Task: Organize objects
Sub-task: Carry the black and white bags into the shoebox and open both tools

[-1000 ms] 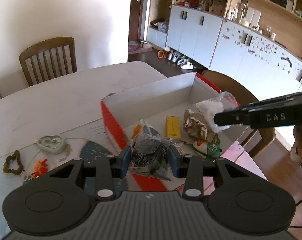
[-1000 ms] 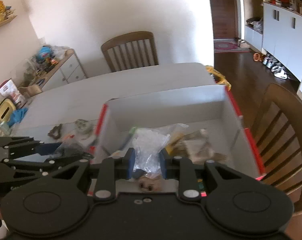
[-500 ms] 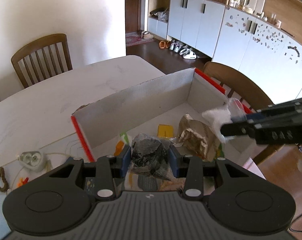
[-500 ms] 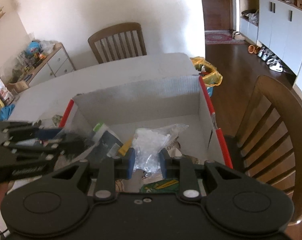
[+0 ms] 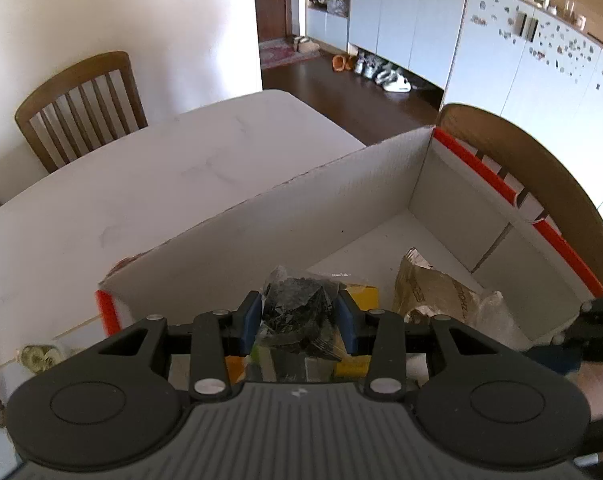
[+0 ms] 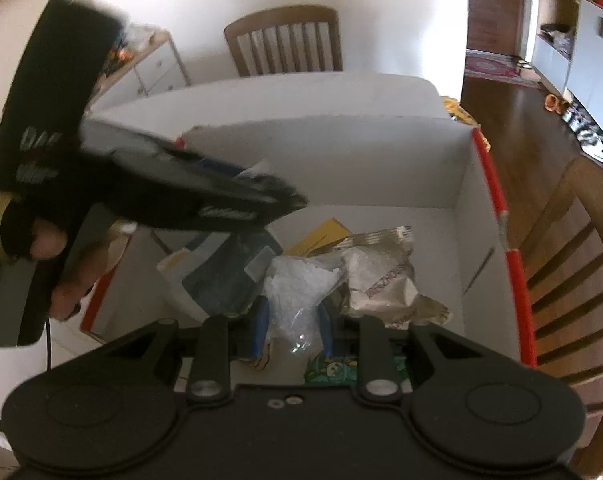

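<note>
both claws tilt steeply downward over the open white box (image 5: 341,208) with red edges that sits on the white desk (image 5: 141,184). the left claw (image 5: 298,322) is clamped on a clear bag of dark bits (image 5: 297,312), its blue pads pressed against the bag's sides; the bag bulges above the pads and hangs crumpled below them, above the box floor. in the right wrist view the left claw's black body reaches in from the left, blurred, with the person's hand (image 6: 49,264) wrapped around its handle.

the right claw (image 6: 293,320) is clamped on a clear bag of white granules (image 6: 301,292), pinched narrow between the pads and fanning out wider above them. just right of that bag lies a crinkled silvery-tan packet (image 6: 385,280); ahead of it a yellow flat pack (image 6: 321,234); to its left a grey-blue pouch (image 6: 225,276). below the right claw a green printed wrapper (image 6: 333,370) shows. a wooden chair (image 5: 81,108) stands beyond the desk.
</note>
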`<state>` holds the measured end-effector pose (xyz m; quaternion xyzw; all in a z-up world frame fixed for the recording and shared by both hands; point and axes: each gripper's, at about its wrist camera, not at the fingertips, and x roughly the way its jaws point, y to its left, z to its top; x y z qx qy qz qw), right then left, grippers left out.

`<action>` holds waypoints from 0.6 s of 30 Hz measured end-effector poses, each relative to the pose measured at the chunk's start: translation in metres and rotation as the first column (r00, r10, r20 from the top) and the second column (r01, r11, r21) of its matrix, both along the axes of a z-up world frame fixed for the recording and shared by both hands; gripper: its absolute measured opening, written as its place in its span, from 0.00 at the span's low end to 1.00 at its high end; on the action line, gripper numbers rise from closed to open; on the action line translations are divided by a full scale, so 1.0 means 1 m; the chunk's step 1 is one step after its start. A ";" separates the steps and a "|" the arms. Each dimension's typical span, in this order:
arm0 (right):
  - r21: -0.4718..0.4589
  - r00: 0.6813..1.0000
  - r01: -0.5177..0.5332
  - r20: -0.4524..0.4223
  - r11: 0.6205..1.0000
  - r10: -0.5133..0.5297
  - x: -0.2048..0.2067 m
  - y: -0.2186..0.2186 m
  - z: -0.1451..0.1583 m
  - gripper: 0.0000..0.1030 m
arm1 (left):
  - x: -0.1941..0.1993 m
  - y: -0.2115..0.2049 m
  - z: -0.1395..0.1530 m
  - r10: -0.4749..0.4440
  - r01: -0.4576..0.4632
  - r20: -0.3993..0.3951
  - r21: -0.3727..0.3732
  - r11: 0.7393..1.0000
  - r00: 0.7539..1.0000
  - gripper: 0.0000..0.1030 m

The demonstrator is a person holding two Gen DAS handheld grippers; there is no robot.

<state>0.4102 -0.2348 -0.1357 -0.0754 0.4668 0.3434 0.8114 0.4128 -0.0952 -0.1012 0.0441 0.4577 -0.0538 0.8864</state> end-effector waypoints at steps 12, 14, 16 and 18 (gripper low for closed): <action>-0.086 0.997 -0.052 -0.062 0.995 0.047 0.003 0.015 -0.029 0.25 | 0.021 0.005 -0.031 0.018 -0.015 -0.122 0.023 1.000 0.992 0.39; -0.087 0.997 -0.049 -0.064 0.995 0.044 0.003 0.014 -0.029 0.25 | 0.021 0.006 -0.034 0.017 -0.014 -0.134 0.027 1.000 0.991 0.39; -0.089 0.997 -0.049 -0.062 0.995 0.043 0.003 0.015 -0.029 0.25 | 0.025 0.009 -0.036 0.023 -0.021 -0.147 0.012 1.000 0.989 0.39; -0.088 0.997 -0.047 -0.066 0.995 0.041 0.004 0.014 -0.029 0.26 | 0.025 0.009 -0.036 0.027 -0.025 -0.146 0.015 1.000 0.989 0.39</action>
